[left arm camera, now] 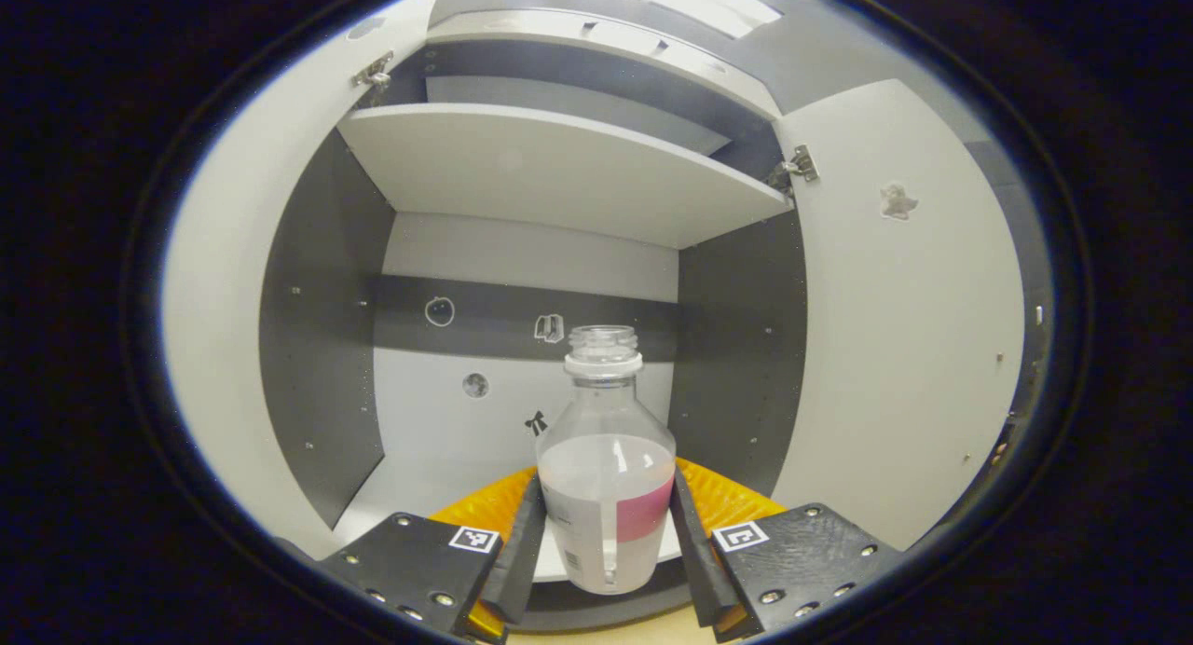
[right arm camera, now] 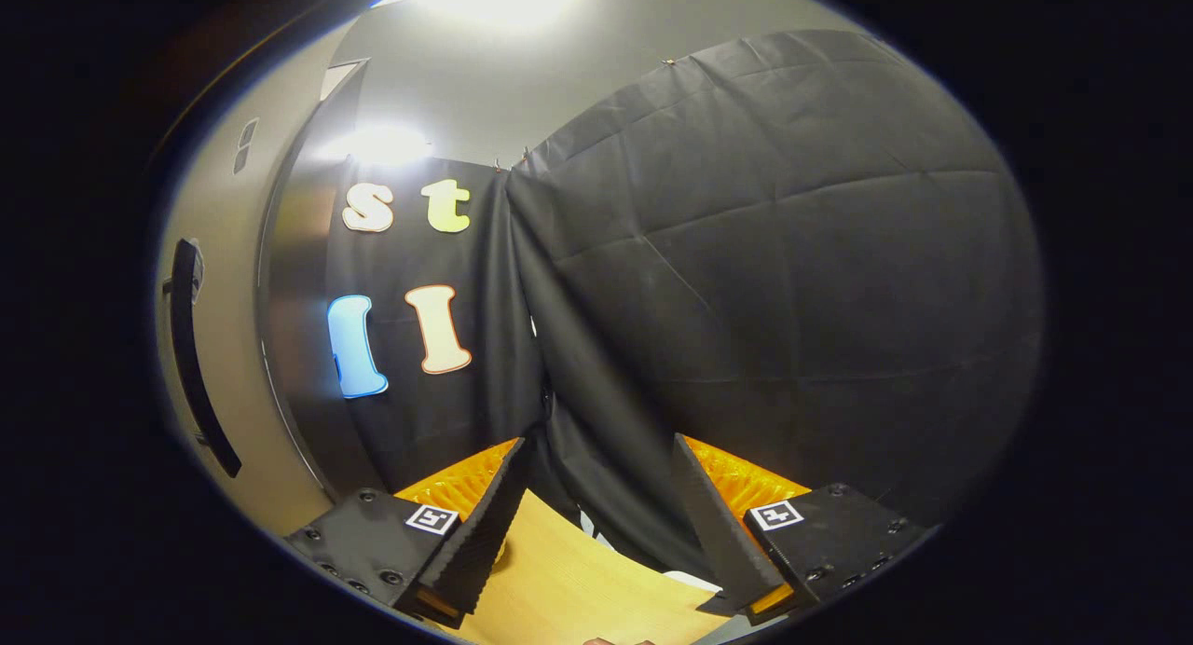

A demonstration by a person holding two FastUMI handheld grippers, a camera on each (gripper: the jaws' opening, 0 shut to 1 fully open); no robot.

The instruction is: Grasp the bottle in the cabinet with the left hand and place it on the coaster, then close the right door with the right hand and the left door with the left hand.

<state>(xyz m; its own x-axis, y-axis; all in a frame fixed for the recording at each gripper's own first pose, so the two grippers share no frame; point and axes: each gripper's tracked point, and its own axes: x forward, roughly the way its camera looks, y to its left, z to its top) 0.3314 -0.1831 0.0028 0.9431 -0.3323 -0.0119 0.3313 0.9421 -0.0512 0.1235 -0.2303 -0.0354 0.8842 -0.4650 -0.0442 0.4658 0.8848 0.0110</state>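
In the left gripper view we look into the open cabinet [left arm camera: 522, 253]: its left door [left arm camera: 233, 281] swings out at the left edge, then comes the dark left wall, a pale back panel with small stickers, and a shelf [left arm camera: 550, 165] across the top. In the middle the bottle [left arm camera: 606, 468] stands upright at the front of the cabinet floor, uncapped, clear, about half full of pale liquid, with a pink patch on its label. The left tongs [left arm camera: 606, 542] are spread to either side of its lower body, each finger close against the glass; we cannot tell whether they press on it. Farther right hangs the open right door [left arm camera: 895, 347], a hinge at its upper corner. In the right gripper view we see, from the left, a grey door with a long dark handle [right arm camera: 191, 356], then the black cloth wall [right arm camera: 764, 281]. The right tongs [right arm camera: 596, 524] are spread, holding nothing, above the pale wooden worktop [right arm camera: 569, 598].
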